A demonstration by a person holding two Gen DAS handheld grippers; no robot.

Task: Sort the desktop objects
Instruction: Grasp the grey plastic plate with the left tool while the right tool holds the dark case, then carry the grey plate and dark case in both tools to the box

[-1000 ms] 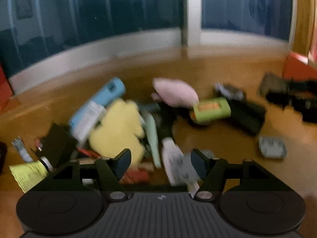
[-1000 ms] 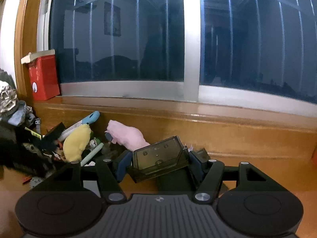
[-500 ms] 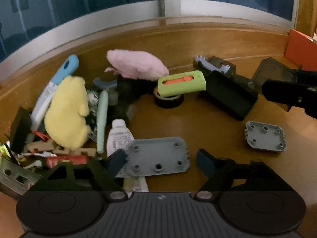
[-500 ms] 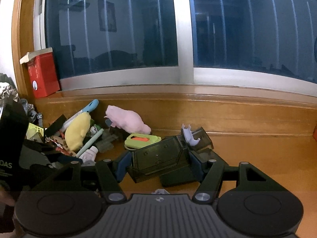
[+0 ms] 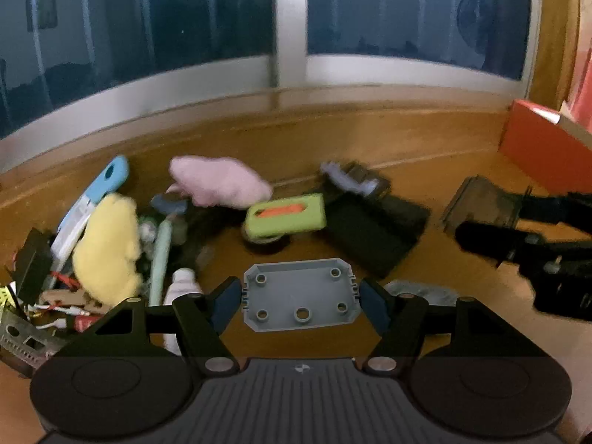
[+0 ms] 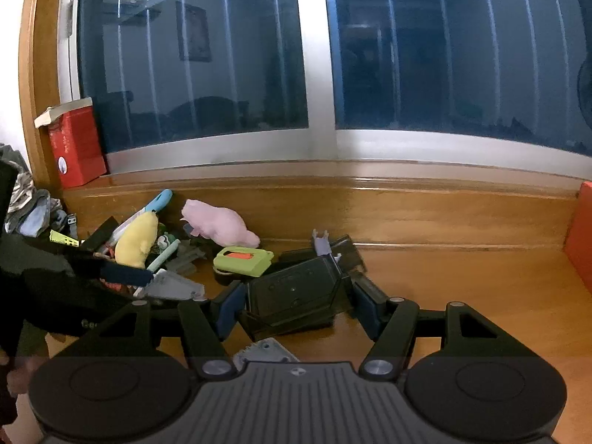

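While the left tongs clamp a grey plastic plate by its two short ends, holding it flat with its bolt holes facing up, the right tongs grip a dark smoky-transparent box across its width, tilted a little. In the left wrist view that same box shows off to the right, above the wooden desk, with the black frame of the other tool beside it.

The rest of the clutter lies on the desk under the window. A green case with an orange insert rests on top of a dark roll of tape. Just behind it is a pink plush toy, and to the left a yellow plush toy lies over a heap of small odds and ends. A light-blue handled tool pokes out behind the yellow one, a pale green pen runs alongside it, and a white tube lies near the left finger. A black open tray sits right of the green case, with a lilac clip at its far edge. A second grey plate lies on the desk below the right tongs. An orange box stands at the far right, a red box on the sill at the left.
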